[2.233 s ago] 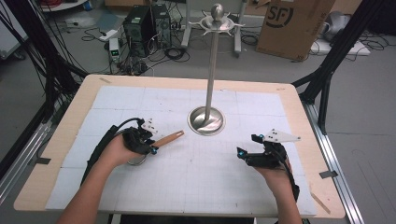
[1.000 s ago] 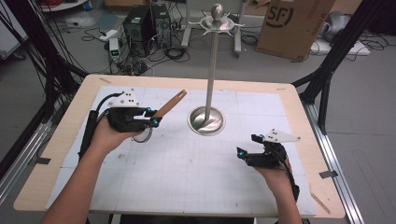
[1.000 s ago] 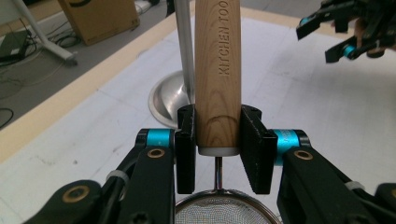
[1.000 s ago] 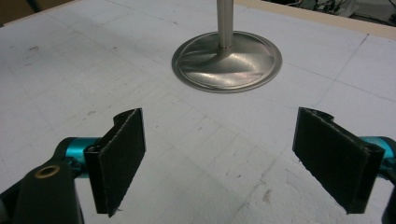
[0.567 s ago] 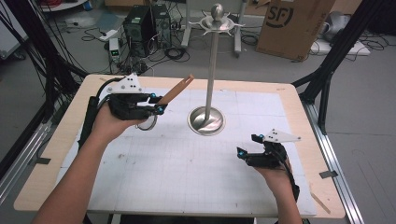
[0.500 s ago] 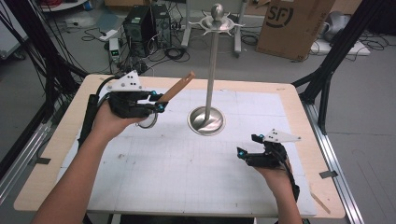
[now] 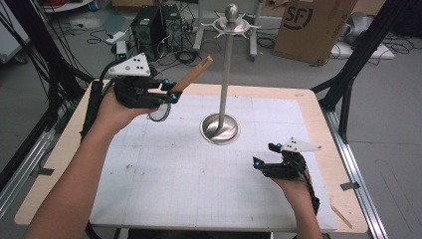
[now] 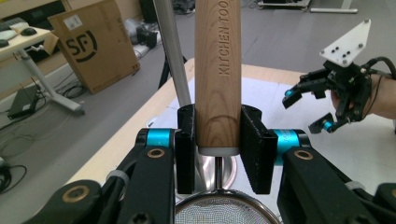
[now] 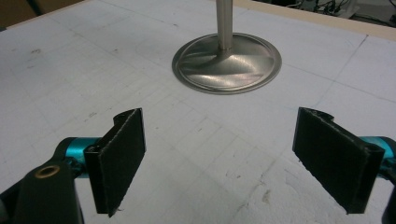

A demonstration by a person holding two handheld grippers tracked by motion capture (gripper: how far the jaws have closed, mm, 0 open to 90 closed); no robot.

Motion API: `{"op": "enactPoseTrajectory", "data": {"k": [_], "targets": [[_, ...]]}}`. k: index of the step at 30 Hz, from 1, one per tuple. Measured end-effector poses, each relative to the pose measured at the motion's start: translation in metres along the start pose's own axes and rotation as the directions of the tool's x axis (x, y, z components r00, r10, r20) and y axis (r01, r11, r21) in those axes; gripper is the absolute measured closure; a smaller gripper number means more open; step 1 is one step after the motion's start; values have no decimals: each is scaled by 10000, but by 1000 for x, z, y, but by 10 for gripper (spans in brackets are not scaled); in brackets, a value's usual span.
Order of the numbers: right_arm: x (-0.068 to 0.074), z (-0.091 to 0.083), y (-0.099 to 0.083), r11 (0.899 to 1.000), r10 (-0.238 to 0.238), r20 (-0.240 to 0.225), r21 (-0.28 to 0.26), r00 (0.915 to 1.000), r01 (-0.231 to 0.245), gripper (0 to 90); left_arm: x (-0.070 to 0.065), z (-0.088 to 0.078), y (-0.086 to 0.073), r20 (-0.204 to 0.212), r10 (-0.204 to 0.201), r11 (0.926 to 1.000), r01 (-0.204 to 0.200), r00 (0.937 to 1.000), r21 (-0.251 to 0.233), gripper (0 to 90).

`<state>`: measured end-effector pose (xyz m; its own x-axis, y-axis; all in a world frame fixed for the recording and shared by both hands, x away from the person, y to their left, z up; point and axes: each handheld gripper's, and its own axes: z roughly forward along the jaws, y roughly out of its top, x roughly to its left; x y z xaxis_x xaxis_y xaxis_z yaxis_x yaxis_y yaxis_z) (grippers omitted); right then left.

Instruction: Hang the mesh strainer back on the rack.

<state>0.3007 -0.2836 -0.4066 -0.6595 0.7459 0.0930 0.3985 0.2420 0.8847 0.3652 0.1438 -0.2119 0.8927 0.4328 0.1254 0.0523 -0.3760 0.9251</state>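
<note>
We pinch the strainer (image 8: 218, 88) by its wooden handle in our left tool (image 7: 166, 94), raised beside the stand (image 7: 225, 74); our right tool (image 9: 219, 163) gapes empty near the stand's base

Overhead view; two close tool views

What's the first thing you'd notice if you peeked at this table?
The tall shiny metal stand rising from the middle of the table. Left of it, the left gripper clamps the wooden handle of a mesh strainer up in the air. The right gripper sits open near the table's right edge.
</note>
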Motion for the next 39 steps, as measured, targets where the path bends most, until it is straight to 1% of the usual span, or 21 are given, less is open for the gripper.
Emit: {"op": "enactPoseTrajectory", "data": {"k": [3,8,10,14,20,21,22,24,25,28,30,32,36,39], "targets": [[0,0,0,10000,-12,18,-8,10000,12,161,1,-2,8,-3,43,9999,-43,10000,-141,692],[0,0,0,10000,13,-14,16,10000,-13,161,5,-1,22,-5,120,9999,-120,9999,-103,692],[1,0,0,10000,26,-22,27,10000,-26,161,8,-2,27,-89,155,9998,-156,9998,-122,692],[0,-1,0,10000,59,6,-28,10000,-59,161,11,-2,33,-189,154,9997,-158,9997,-210,692],[-1,-1,0,10000,36,-6,-16,10000,-36,161,13,2,41,-297,201,9996,-206,9994,-177,692],[-1,-2,0,10000,44,-3,-35,10000,-44,161,13,3,42,-331,173,9997,-179,9993,-170,691],[-1,-2,0,10000,46,7,-36,10000,-46,161,14,4,43,-365,235,9997,-238,9991,-100,692],[-1,-2,0,10000,50,7,-45,10000,-50,161,15,6,44,-505,150,9998,-155,9986,-99,691],[-1,-2,0,10000,32,13,-47,10000,-32,161,16,6,45,-550,170,9998,-174,9983,-63,692],[0,-2,0,10000,41,-13,-64,10000,-41,161,18,9,45,-635,26,9999,-34,9980,-134,691],[-1,-2,0,10000,30,-13,-67,10000,-30,161,20,11,45,-694,76,10000,-75,9976,4,692],[-1,-3,0,10000,47,9,-71,10000,-47,161,21,14,43,-767,27,10000,-23,9971,61,691],[-1,-3,0,9999,79,-13,-88,10000,-79,161,23,19,42,-794,-41,9999,48,9968,89,691],[-1,-3,0,9999,68,1,-85,10000,-68,161,23,23,42,-828,-4,9998,20,9966,190,692]]}}
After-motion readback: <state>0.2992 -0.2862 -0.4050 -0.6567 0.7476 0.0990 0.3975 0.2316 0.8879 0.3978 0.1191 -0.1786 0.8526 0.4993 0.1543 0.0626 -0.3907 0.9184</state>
